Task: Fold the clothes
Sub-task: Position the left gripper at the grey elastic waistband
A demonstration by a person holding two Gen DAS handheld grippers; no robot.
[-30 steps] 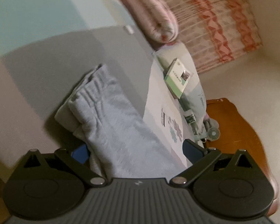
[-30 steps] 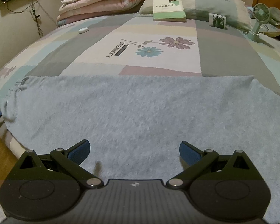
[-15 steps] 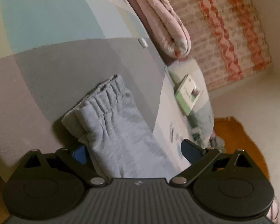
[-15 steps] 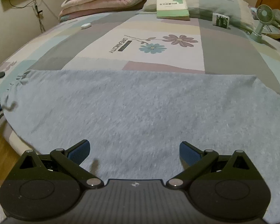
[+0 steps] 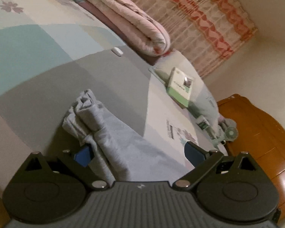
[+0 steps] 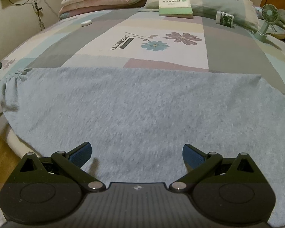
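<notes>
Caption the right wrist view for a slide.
Open right gripper poised over a grey garment spread flat across a patchwork bedspread, book and small fan beyond.

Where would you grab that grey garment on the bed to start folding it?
Probably by the gathered end of the grey garment, at its left edge, coming in from the bed's left side. The cloth bunches into thick ridges there, and the open left gripper already has them between its fingers. The open right gripper faces only flat cloth.
</notes>
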